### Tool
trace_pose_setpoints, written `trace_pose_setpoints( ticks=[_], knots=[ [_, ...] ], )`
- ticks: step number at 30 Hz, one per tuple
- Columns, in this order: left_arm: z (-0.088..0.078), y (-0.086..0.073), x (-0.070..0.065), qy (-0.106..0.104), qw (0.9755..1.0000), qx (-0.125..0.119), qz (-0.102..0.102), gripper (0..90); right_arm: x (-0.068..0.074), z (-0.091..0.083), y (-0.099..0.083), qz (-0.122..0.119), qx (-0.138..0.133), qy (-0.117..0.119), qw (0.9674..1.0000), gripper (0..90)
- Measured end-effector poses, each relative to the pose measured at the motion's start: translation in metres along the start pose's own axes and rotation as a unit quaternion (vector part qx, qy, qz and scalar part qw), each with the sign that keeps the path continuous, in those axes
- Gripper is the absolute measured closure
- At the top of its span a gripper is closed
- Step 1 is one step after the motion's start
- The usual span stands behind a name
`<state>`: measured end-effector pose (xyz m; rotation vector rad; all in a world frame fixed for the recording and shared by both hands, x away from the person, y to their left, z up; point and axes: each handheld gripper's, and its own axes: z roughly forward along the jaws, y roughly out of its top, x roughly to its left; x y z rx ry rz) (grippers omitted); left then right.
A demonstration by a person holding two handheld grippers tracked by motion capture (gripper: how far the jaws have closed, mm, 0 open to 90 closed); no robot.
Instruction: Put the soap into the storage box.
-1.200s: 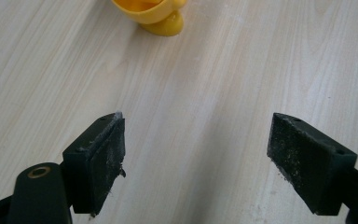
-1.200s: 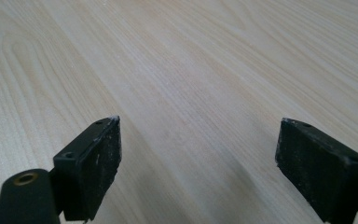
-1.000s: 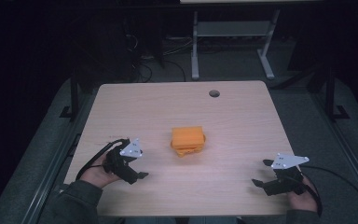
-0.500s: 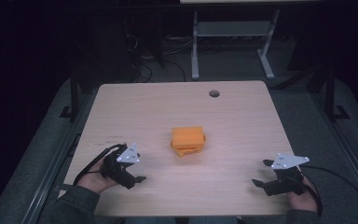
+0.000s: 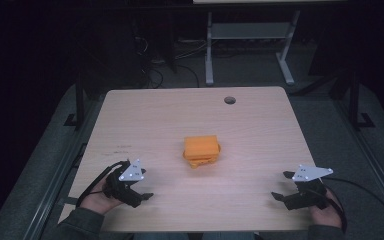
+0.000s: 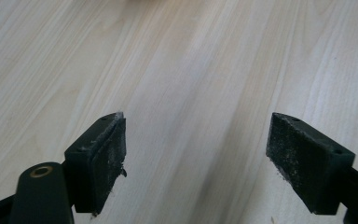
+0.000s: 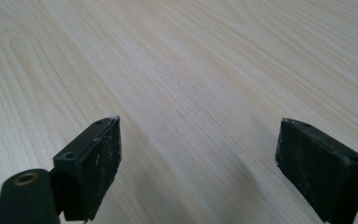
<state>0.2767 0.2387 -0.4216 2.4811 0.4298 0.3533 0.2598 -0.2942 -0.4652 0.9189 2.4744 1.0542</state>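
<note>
An orange folded cloth (image 5: 202, 151) lies in a small stack at the middle of the wooden table (image 5: 155, 120). My left gripper (image 5: 141, 196) rests near the front left edge, held in a hand, its jaws open over bare wood. The left gripper view has both black pads (image 6: 103, 154) wide apart with nothing between them. My right gripper (image 5: 280, 187) sits near the front right edge, pointing left, also open. Its pads (image 7: 98, 158) stand apart over bare tabletop.
A round cable hole (image 5: 229, 100) sits near the table's far edge. Beyond the table stands a white desk frame (image 5: 245, 40) on a dark floor. Black cables (image 5: 90, 182) trail from each gripper.
The left gripper has slid a little nearer the front edge and slightly left. The right gripper and the orange cloth have stayed in place.
</note>
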Motion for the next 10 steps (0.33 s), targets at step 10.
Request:
trace_pose_setpoints(
  ticks=[10],
  knots=[
    [0.011,-0.016,-0.004,0.015,0.9999,-0.001,-0.008,21.8,0.000,0.003,-0.001,0.003,0.002,0.004,1.0000,13.7]
  ],
)
